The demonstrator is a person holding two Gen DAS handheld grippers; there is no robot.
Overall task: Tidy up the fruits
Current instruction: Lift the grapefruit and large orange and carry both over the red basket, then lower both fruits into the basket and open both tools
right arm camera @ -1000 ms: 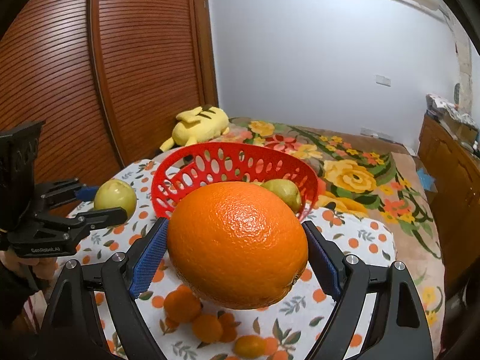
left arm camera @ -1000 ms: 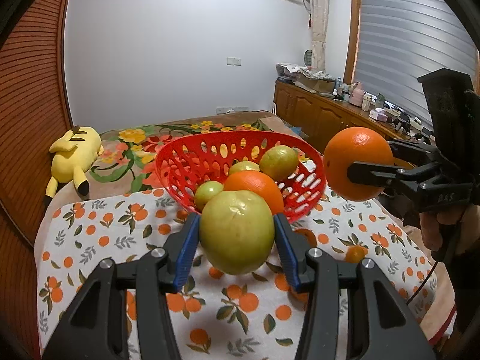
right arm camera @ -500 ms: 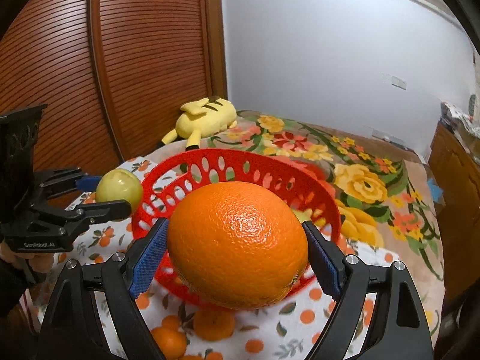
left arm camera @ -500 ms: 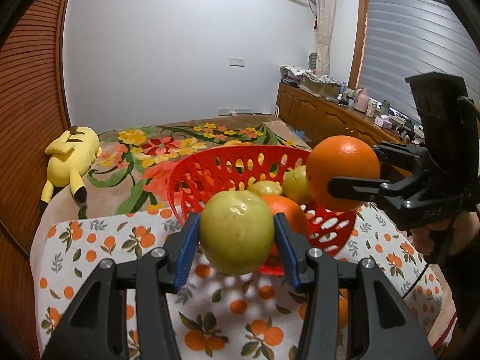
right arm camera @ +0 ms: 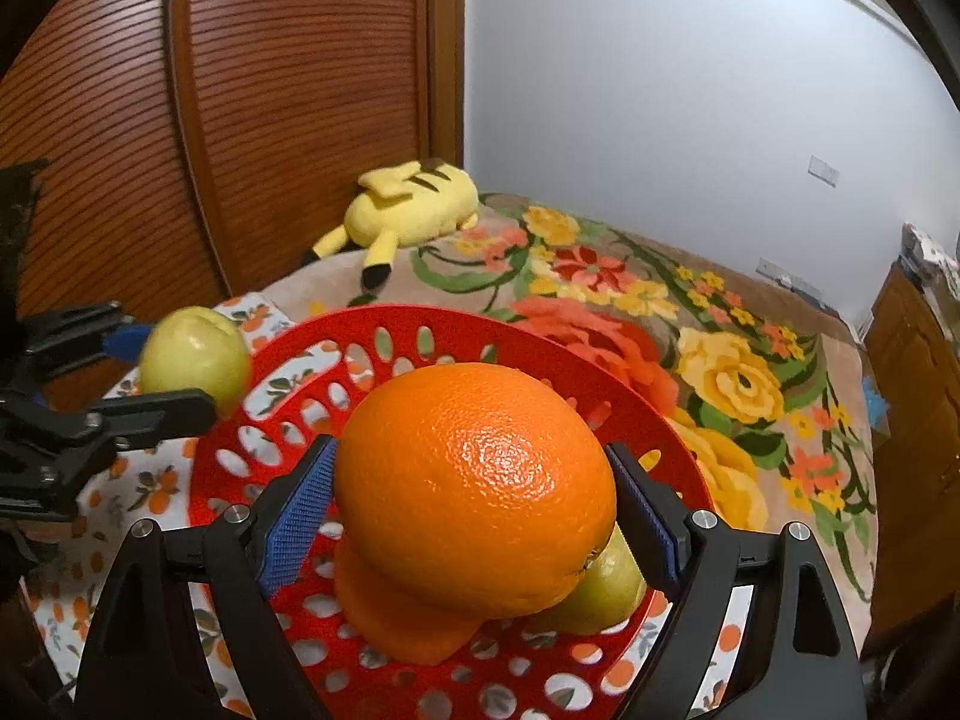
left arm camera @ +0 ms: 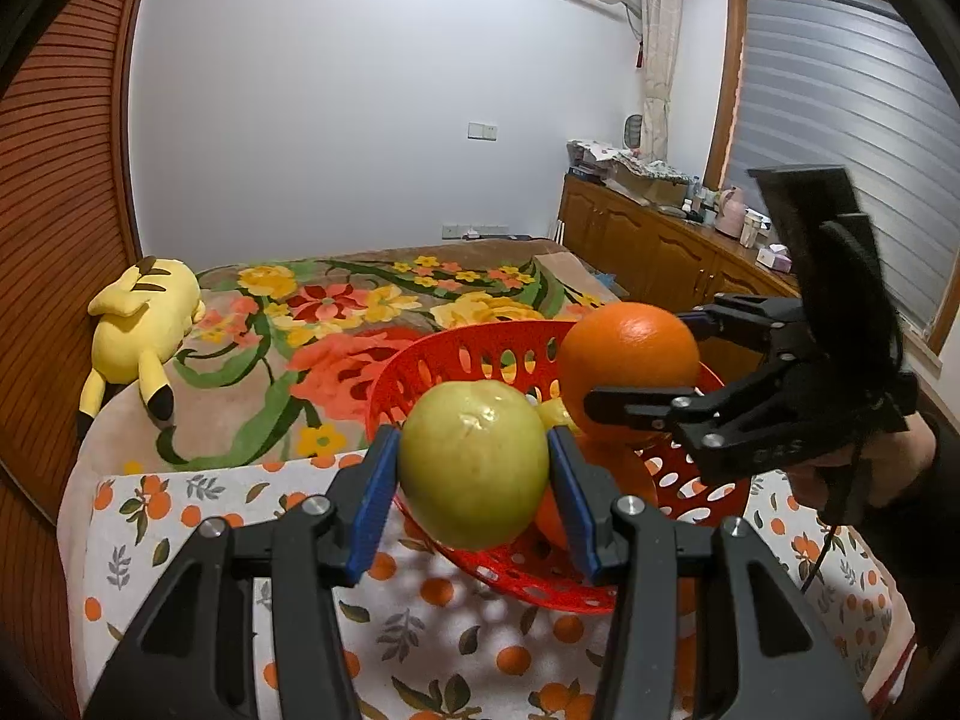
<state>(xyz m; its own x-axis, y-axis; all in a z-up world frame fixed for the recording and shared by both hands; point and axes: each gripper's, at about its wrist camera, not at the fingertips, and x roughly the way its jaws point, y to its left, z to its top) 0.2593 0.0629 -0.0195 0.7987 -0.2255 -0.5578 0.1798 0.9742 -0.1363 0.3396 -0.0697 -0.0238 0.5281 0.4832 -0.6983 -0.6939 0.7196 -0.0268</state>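
Note:
My left gripper (left arm camera: 474,474) is shut on a yellow-green apple (left arm camera: 474,462) and holds it over the near rim of the red perforated basket (left arm camera: 462,354). My right gripper (right arm camera: 474,498) is shut on a large orange (right arm camera: 474,492) and holds it above the inside of the basket (right arm camera: 420,324). The orange also shows in the left wrist view (left arm camera: 630,360), and the apple in the right wrist view (right arm camera: 195,354). In the basket lie another orange (right arm camera: 390,612) and a green fruit (right arm camera: 600,594), partly hidden.
The basket stands on a white cloth with an orange print (left arm camera: 180,510), over a floral bedspread (left arm camera: 336,306). A yellow plush toy (left arm camera: 141,312) lies at the back left. A wooden slatted wall (right arm camera: 240,90) is at the left, a wooden cabinet (left arm camera: 648,240) at the right.
Both grippers have moved forward with their fruits, from short of the basket to over it. The small oranges on the cloth have dropped out of view.

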